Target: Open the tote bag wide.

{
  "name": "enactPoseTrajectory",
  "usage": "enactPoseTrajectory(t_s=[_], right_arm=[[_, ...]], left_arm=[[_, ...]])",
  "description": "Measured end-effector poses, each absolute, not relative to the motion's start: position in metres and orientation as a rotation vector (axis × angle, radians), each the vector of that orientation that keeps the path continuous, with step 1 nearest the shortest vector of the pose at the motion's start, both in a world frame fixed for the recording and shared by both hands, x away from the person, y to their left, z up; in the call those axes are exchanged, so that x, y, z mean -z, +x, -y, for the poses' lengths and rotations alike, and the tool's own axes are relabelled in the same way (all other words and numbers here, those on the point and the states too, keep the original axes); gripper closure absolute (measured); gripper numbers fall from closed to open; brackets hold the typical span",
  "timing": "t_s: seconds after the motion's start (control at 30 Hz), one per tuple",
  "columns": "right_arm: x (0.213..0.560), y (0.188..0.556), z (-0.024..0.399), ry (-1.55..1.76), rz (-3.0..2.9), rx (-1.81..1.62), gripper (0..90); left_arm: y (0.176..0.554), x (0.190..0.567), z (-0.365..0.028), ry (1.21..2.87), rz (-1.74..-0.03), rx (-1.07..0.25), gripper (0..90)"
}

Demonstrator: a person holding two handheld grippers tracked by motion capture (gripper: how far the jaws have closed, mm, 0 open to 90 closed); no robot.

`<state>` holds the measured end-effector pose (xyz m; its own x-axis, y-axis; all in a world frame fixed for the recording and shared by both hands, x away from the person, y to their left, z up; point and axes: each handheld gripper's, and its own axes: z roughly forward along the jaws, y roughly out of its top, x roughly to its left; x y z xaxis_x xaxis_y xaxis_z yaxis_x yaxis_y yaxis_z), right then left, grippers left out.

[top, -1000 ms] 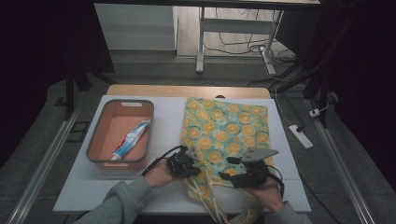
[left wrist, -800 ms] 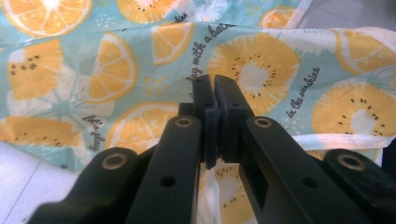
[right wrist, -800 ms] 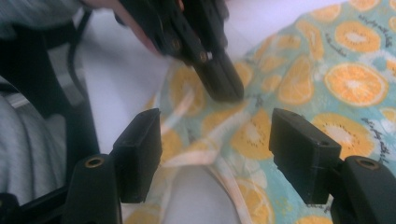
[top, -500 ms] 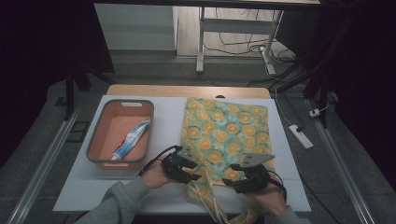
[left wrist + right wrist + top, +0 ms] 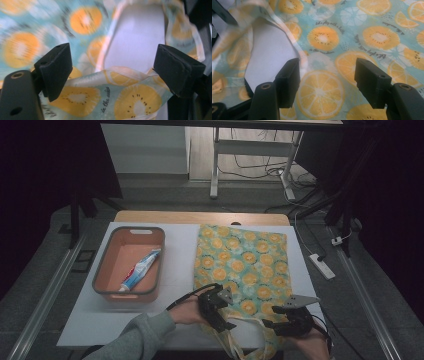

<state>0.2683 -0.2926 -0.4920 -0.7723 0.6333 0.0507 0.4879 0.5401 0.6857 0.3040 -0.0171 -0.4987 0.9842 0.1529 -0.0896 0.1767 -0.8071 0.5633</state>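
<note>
Left gripper view: left gripper jaws have just been opening, releasing the tote bag; right gripper gapes above the fabric, nothing gripped.

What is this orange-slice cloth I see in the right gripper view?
Observer: A tote bag, lying flat on the white table, as the high view shows.
Visitor: Is anything beside it?
Observer: A salmon basket holding a toothpaste tube.
Visitor: And the other tool?
Observer: The left tool has just been opening its jaws; a fold of the bag lies loose between them.
</note>
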Motion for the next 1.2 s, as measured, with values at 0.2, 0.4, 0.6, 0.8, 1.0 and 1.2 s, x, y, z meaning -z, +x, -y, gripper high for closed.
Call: enactPoseTrajectory(t_s=[0.2,0.4,0.6,0.8,1.0,1.2], right_arm=[[0.491,0.27,0.294,0.947,-2.562,-1.06,37.1],[0.489,0.27,0.296,0.947,-2.544,-1.067,37.1],[0.488,0.271,0.3,0.961,-2.529,-1.069,37.1],[0.486,0.271,0.302,0.959,-2.525,-1.078,36.6],[0.471,0.261,0.292,0.837,-2.614,-1.165,32.1],[0.471,0.251,0.274,0.698,-2.735,-1.195,25.3]], left_arm=[[0.303,0.509,0.015,2.615,-0.232,0.044,34.5],[0.306,0.509,0.001,2.599,-0.272,0.076,69.2],[0.311,0.491,-0.02,2.454,-0.326,0.087,81.8],[0.316,0.471,-0.037,2.307,-0.372,0.096,84.7],[0.318,0.46,-0.046,2.244,-0.432,0.048,86.5],[0.329,0.452,-0.064,2.156,-0.506,0.082,86.6]])
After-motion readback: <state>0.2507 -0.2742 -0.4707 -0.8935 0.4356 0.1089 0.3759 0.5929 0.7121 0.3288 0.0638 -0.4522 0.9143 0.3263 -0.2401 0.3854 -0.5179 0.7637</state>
